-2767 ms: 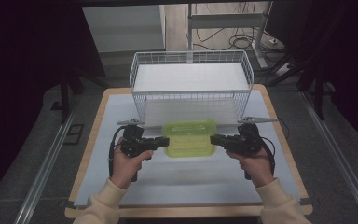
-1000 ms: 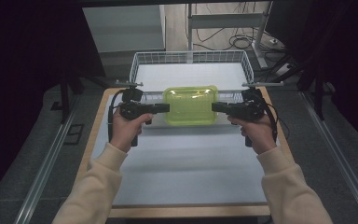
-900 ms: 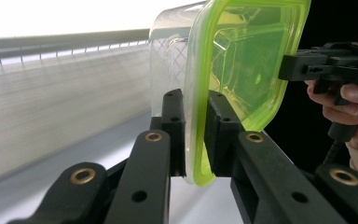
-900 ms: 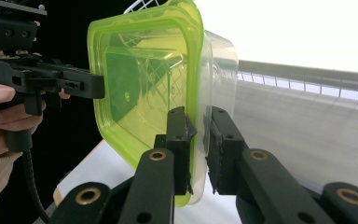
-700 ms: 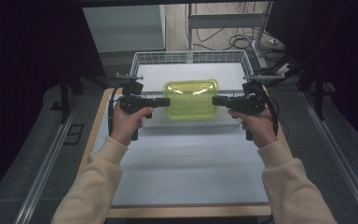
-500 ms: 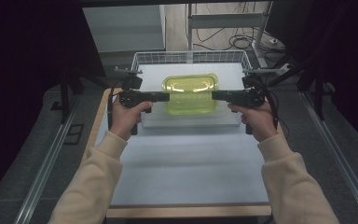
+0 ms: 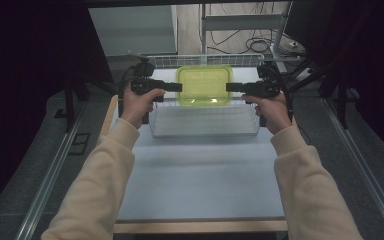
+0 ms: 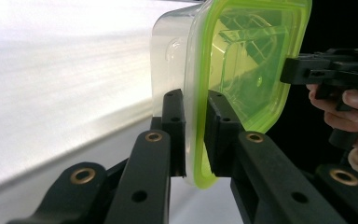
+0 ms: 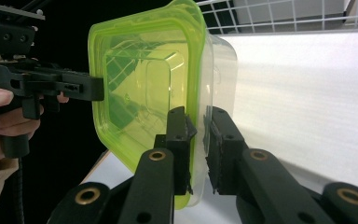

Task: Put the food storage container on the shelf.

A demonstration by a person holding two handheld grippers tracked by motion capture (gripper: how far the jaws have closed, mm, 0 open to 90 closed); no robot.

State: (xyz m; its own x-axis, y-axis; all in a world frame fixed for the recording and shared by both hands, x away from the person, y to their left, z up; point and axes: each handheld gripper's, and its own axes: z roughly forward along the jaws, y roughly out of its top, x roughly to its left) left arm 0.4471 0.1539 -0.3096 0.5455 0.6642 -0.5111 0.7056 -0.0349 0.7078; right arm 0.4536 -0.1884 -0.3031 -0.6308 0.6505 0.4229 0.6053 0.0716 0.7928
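A clear plastic container with a lime-green lid (image 7: 203, 85) hangs level above the white wire basket (image 7: 203, 122) at the far end of the table. My left gripper (image 7: 179, 87) is shut on the lid's left rim, and my right gripper (image 7: 228, 87) is shut on its right rim. In the left gripper view the container (image 8: 242, 65) has its green rim pinched between the black pads (image 8: 173, 126). In the right gripper view the container (image 9: 154, 93) shows its rim clamped the same way, with the other gripper (image 9: 51, 84) holding the far side.
The basket stands on a white mat (image 7: 200, 180) over a wooden table (image 7: 200, 226). Metal rails (image 7: 50, 175) run along both sides of the table. A shelf frame and cables (image 7: 252, 45) lie beyond the basket.
Both grippers have carried the container up from the near table and away, over the basket's front wall. It now hangs above the basket's interior. The arms are stretched farther forward.
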